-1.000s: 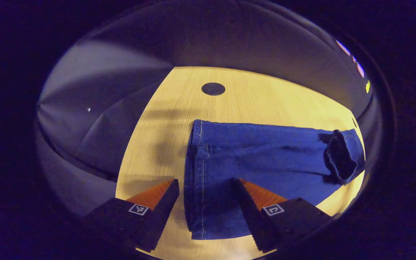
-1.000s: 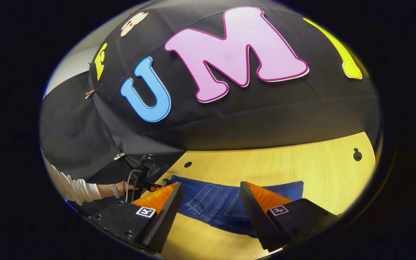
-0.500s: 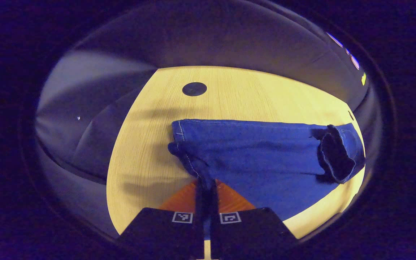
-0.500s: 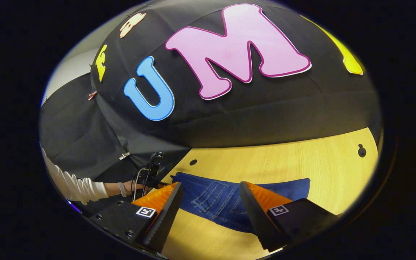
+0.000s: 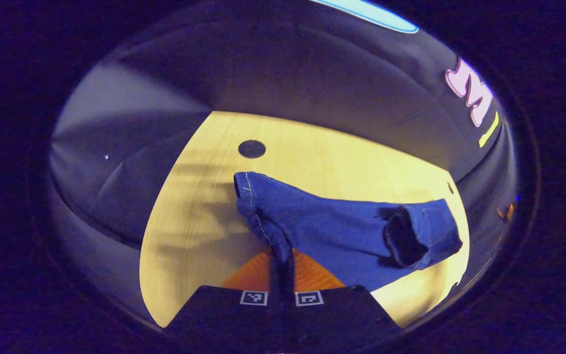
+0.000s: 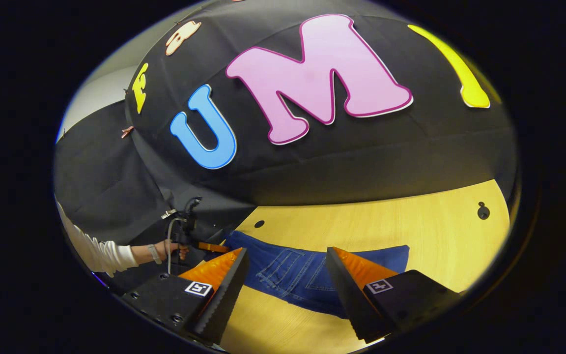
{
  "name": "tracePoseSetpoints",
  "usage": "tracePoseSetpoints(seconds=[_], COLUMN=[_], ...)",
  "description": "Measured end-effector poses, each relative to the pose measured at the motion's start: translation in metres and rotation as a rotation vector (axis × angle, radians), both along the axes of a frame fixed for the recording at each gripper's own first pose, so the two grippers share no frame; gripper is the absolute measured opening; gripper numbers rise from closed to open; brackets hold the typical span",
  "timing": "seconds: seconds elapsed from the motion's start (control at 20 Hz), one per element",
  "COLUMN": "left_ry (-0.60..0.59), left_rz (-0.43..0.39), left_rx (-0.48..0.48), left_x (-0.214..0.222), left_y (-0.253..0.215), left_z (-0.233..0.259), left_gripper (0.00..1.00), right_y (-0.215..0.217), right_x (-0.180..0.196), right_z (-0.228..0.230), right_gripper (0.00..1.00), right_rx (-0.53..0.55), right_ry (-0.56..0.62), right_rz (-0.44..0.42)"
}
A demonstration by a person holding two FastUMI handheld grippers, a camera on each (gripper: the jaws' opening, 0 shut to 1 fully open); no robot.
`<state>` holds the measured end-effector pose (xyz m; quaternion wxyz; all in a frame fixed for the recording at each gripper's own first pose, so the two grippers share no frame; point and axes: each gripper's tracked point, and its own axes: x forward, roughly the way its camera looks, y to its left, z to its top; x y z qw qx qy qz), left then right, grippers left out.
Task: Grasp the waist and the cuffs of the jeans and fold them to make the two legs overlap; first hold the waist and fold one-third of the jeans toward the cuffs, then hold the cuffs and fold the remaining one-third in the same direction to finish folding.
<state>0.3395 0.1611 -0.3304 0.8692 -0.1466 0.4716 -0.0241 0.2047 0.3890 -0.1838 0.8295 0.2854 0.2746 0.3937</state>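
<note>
Jeans [image 5: 332, 228], one blue pair, lie across the wooden surface [image 5: 322, 147], already folded over at the far end, where a dark opening shows. The cuff end is pinched in the left gripper [image 5: 281, 260], whose two fingers are closed tight on the denim. A second ago those fingers stood wide apart on either side of the cuff edge, which lay flat; half a second ago they had closed on it; now the cuff rises off the surface and the cloth slopes down from the grip toward the folded end. By my reading, the waist third is already turned in, and this lift begins the last fold, carrying the cuffs over the rest.

In the right gripper view, the right gripper [image 6: 285, 275] hovers above the near edge of the jeans with its two fingers spread and nothing between them, as it was a second ago. Beyond it, a hand [image 6: 162, 250] on a white sleeve [image 6: 99, 253] holds the left gripper at the far end of the cloth.

Count: one pair of jeans, two grippers, one hand in sight, two dark round holes in the surface in each view.
</note>
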Motion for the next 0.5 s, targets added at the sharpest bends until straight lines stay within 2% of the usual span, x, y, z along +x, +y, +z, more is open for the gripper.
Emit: tracePoseSetpoints(seconds=[0.15,0.25,0.35,0.5], left_ry=[-0.104,-0.133,-0.148,-0.129], left_rz=[-0.068,-0.124,-0.184,-0.256], left_rx=[-0.034,-0.059,-0.059,-0.088], left_x=[0.014,0.017,0.026,0.042], left_y=[-0.034,-0.066,-0.11,-0.203], left_z=[0.083,0.127,0.146,0.159], left_gripper=[0.06,0.06,0.06,0.06], right_y=[-0.018,-0.029,-0.039,-0.063], right_x=[0.005,0.006,0.006,-0.001], right_z=[0.01,0.015,0.022,0.027], right_gripper=[0.96,0.96,0.96,0.97], right_rx=[0.005,0.007,0.015,0.017], right_ry=[-0.022,-0.035,-0.046,-0.057], right_rz=[-0.035,-0.054,-0.076,-0.108])
